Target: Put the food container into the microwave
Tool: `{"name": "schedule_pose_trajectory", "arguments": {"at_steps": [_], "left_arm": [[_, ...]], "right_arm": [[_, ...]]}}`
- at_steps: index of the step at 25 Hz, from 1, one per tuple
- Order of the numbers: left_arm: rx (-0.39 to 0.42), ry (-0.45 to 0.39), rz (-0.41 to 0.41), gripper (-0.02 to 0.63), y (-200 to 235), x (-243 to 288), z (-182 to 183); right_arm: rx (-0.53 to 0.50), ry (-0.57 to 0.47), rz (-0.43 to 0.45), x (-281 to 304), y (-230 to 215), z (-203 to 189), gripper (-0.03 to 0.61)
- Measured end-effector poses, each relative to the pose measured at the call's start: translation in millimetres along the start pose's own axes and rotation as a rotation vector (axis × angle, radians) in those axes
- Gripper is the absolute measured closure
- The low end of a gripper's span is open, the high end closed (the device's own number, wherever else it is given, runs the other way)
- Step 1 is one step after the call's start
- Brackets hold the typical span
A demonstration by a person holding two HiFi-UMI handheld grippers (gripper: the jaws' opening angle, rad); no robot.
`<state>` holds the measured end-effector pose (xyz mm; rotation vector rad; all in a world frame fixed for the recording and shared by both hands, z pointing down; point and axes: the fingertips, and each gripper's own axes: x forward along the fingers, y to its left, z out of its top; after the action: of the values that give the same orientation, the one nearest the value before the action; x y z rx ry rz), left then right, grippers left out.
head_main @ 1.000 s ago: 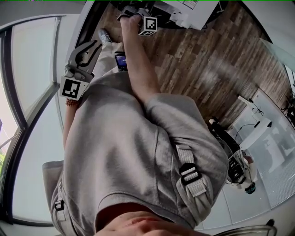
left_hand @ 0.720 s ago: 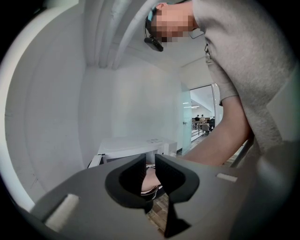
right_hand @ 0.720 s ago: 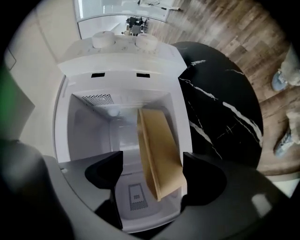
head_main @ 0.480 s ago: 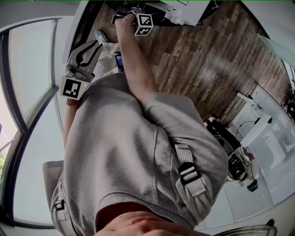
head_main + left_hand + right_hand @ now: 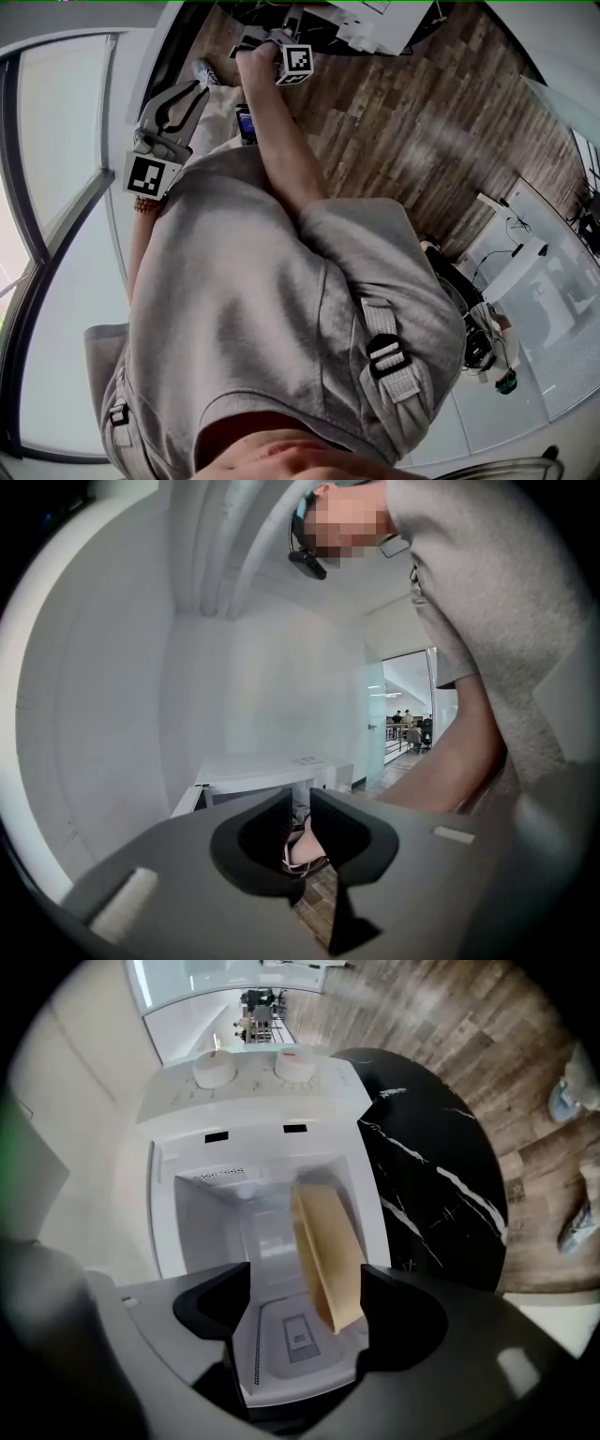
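- right gripper (image 5: 307,1281): jaws wide, just narrowed; flat tan food container (image 5: 328,1246) on edge between them, unclamped, at the smooth white microwave (image 5: 253,1101) mouth, cavity clear beside it
- left gripper (image 5: 300,808): jaws narrowly apart, empty
- glossy black veined tabletop (image 5: 431,1185)

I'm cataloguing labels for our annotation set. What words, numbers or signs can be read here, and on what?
No text can be read.
Microwave dial markings: too small, blurred.
Label inside its cavity: blurred.
Marker cubes: square patterns, no letters.
Food container: plain.
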<state>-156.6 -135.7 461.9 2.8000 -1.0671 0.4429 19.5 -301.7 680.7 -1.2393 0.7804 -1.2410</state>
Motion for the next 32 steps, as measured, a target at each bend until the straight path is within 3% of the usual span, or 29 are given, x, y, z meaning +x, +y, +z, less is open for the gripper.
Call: {"name": "schedule_pose_trajectory", "arguments": {"at_steps": [3, 9, 20, 27, 32], "left_arm": [[0.006, -0.002, 0.003, 0.557, -0.4, -1.1, 0.0], [0.004, -0.001, 0.012, 0.558, 1.9, -3.7, -0.9], [-0.009, 0.020, 0.014, 0.558, 3.9, -5.9, -4.3], [-0.006, 0.018, -0.011, 0.558, -3.6, 2.3, 1.0], [-0.001, 0.029, -0.033, 0.558, -12.8, 11.4, 5.4]], "right_arm": [[0.038, 0.001, 0.043, 1.1, -0.6, 0.5, 0.239], [0.075, 0.046, 0.139, 17.5, 3.2, -3.9, 0.247], [0.075, 0.047, 0.155, 38.7, 7.3, -1.8, 0.245], [0.014, 0.116, 0.064, 16.9, -5.5, -17.1, 0.244], [-0.091, 0.327, -0.011, -9.0, -17.7, -44.8, 0.250]]}}
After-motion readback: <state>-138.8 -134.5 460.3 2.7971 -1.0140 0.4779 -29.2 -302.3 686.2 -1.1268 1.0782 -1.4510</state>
